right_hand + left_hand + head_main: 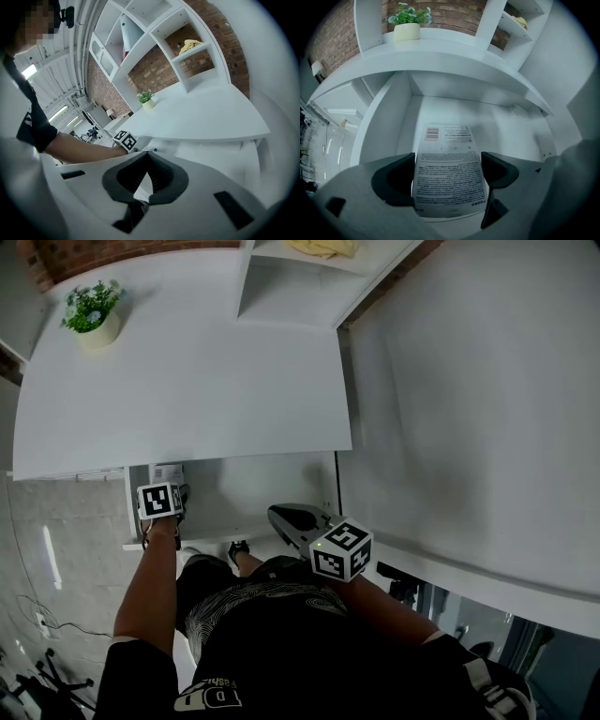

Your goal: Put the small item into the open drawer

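Left claw (448, 172) clamps the printed packet (448, 140), which juts forward inside the open drawer (386, 124); right claw (147, 157) is clenched empty.

Small item (447, 161) is showing a smooth printed paper or card face with a faint sheen, clamped in the left gripper (447, 180), whose pads (393, 180) are looking matt, dark and rubbery. Right gripper (146, 161) is showing ribbed dark pads (159, 176) in a matt light-grey plastic body. Surface (187, 381) and drawer (511, 136) are reading as smooth matt white board, brick wall (164, 70) is looking rough, pot (407, 32) is looking smooth cream.
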Tool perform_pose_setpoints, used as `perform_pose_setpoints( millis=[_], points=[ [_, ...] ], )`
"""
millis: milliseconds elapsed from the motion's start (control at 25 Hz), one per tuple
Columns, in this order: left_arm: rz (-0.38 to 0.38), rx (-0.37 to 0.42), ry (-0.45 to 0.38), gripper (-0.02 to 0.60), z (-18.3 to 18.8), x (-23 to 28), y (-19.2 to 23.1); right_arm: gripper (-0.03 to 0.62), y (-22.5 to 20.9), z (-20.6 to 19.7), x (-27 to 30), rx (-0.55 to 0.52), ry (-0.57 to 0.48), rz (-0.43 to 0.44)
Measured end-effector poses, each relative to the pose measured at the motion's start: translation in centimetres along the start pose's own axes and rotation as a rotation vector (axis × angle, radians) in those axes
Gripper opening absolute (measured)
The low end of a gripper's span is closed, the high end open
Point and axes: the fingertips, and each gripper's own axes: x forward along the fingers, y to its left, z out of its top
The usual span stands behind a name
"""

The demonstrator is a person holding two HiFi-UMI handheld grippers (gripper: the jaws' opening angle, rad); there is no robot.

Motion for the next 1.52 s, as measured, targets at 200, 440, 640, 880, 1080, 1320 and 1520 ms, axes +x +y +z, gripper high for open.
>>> perform_pose_setpoints(
  millis=[200,440,640,880,1080,1320,1520],
  points=[
    [-0.029,0.023,0.040,0.420,-0.3,0.6,-0.7,0.005,-0.2,-0.1,0.3,0.002,0.006,-0.001],
    [-0.038,0.052,0.051,0.422,-0.3,-0.2,-0.9,0.005,0.7,0.3,0.6,-0.018,0.011,0.017],
    [-0.065,0.037,0.011,0.422,0.5,-1.4,-1.3,0.005,1.3,0.8,0.8,-0.041,0.005,0.028],
    [-0.120,0.042,-0.063,0.419,1.2,-4.4,-2.4,0.005,2.7,1.6,1.0,-0.078,-0.001,0.050],
    [-0.213,0.085,-0.179,0.414,2.1,-9.0,-4.1,0.005,4.0,1.9,1.3,-0.097,-0.005,0.070],
    [-0.246,0.120,-0.281,0.202,3.2,-15.2,-4.6,0.005,6.2,3.3,1.7,-0.131,-0.023,0.103],
    [-0.282,0.111,-0.313,0.088,3.7,-19.1,-5.1,0.005,7.6,5.1,2.4,-0.164,-0.070,0.128]
  ],
)
